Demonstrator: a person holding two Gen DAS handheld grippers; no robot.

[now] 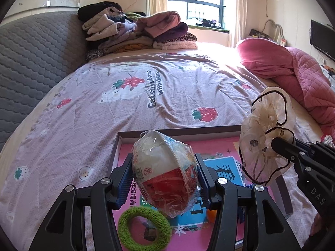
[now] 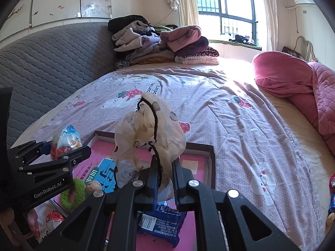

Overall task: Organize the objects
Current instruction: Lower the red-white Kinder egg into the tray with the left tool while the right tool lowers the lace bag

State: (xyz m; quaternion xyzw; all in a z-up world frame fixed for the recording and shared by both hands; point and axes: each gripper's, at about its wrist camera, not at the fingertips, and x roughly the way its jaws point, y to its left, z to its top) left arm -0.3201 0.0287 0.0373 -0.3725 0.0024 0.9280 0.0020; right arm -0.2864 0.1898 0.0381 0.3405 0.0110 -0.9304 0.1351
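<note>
My left gripper [image 1: 164,177] is shut on a plastic-wrapped egg-shaped toy [image 1: 165,173], white on top and red below, held above the shallow pink-lined box [image 1: 178,132]. The toy also shows in the right wrist view [image 2: 65,141]. My right gripper [image 2: 165,179] is shut on a cream sheer scrunchie with black trim [image 2: 150,129], held over the box [image 2: 211,163]; it also shows in the left wrist view [image 1: 266,138]. A green fuzzy hair ring [image 1: 144,228] lies in the box near the front, also in the right wrist view [image 2: 76,195].
A blue snack packet [image 2: 161,221] and a walnut [image 2: 94,186] lie in the box. The box sits on a bed with a strawberry-print sheet [image 1: 146,96]. Folded clothes [image 1: 138,33] are piled at the far side, a pink quilt [image 1: 293,73] on the right. Small wrapped items [image 2: 331,196] lie at the right edge.
</note>
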